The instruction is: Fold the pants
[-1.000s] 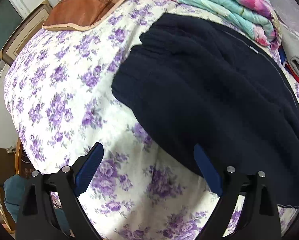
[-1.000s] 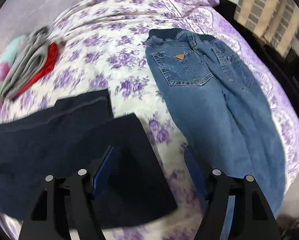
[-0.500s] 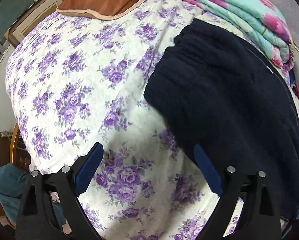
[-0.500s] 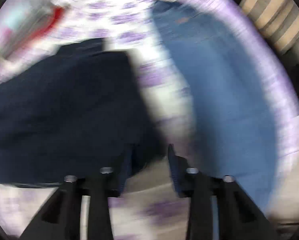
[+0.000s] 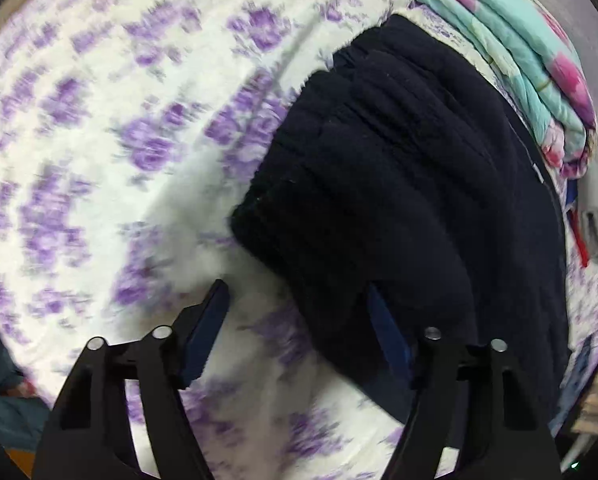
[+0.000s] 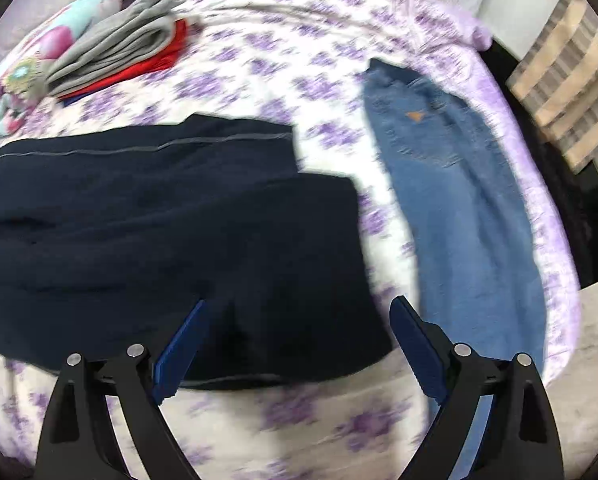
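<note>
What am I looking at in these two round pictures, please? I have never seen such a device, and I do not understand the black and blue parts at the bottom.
There is no robot here. A person holds a two-finger gripper in each hand, and each gripper carries a wide-angle camera looking forward along its fingers, so the pictures are round and bent. The black arms with blue pads are those fingers. One picture comes from the left gripper, the other from the right gripper. Both are open and hold nothing. Below them is a bed with a purple flowered sheet. On it lie dark navy pants, partly folded, with blue jeans beside them, a small pile of grey and red clothes, and a folded flowery quilt.
</note>
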Motion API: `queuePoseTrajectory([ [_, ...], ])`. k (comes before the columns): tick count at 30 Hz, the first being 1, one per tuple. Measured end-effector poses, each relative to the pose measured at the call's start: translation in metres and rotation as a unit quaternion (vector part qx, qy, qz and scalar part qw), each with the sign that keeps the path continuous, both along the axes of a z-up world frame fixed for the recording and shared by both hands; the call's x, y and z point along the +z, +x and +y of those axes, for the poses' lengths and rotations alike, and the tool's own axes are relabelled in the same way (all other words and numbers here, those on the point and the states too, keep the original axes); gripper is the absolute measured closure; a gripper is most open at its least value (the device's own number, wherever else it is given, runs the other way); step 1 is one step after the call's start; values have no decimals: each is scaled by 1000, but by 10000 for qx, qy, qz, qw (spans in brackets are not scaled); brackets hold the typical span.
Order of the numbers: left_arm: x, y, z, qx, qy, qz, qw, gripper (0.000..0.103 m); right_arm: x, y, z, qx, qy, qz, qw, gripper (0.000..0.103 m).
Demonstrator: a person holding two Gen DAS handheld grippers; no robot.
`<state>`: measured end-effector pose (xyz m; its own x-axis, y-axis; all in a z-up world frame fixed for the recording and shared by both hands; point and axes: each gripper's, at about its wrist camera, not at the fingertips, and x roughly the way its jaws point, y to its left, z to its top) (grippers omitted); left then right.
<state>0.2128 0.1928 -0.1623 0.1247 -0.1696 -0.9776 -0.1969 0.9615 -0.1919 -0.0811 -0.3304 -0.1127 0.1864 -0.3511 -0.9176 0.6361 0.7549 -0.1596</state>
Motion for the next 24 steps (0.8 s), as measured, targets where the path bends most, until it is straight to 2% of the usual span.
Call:
queuePoseTrajectory([
  [2,-8,10,-2,147,-50,173,9997,35,1,0,14,79,161,-31,9998,11],
  [4,-8,18,-8,121,59,179,9997,38,0,-2,23,178,202,-42,9996,11],
  [6,-5,22,-19,-56,139,107,9998,56,2,-2,31,225,223,-86,9995,11],
  [9,9,21,-26,-116,314,-119,9994,76,5,2,35,237,227,-136,9994,11],
  [13,50,1,-23,-136,638,-450,9969,78,11,6,37,354,205,-225,9989,11],
  [16,90,-24,-10,-139,703,-686,9951,80,11,11,40,506,321,-234,9979,9],
  [19,112,-49,16,13,851,-730,9937,80,-1,17,41,535,872,-218,9945,8],
  [22,98,-70,35,162,1006,-466,9937,80,-22,23,44,504,1240,-24,9910,7],
  [23,80,-69,38,82,1116,-362,9931,79,-33,24,46,547,1308,135,9898,5],
  [24,66,-69,43,57,1226,-258,9921,73,-45,26,49,581,1326,382,9887,5],
])
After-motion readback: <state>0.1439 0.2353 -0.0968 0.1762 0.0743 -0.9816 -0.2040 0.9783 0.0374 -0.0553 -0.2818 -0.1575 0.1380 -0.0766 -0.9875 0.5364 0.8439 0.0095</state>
